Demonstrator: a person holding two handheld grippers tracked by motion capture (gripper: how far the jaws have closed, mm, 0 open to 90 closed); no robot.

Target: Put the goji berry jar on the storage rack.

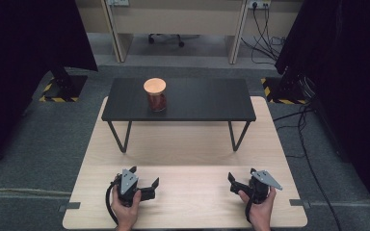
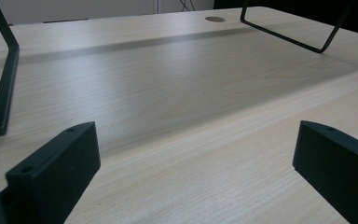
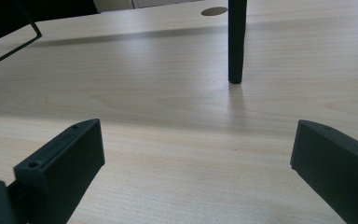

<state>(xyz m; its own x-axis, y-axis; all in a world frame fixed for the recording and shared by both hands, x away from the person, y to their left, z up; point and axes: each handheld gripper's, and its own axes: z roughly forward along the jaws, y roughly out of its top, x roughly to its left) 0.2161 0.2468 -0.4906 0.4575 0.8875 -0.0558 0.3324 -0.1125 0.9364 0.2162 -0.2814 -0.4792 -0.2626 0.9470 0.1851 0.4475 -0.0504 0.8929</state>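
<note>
I hold the left gripper (image 1: pixel 143 182) and right gripper (image 1: pixel 241 182) wide apart, empty, low in frame; I judge nothing started; next reach the lidded jar (image 1: pixel 155 95) at upper centre.

Each black hand-held gripper (image 1: pixel 144 183) carries a grey three-cornered plate and trailing black cable.

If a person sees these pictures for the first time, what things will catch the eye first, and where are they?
The eye goes first to the jar with a round wooden lid, standing alone on the small black table, left of its middle. That black table stands on the far half of the pale wooden table. Near the front edge, two hands hold the left tool and the right tool, both open and empty.
</note>
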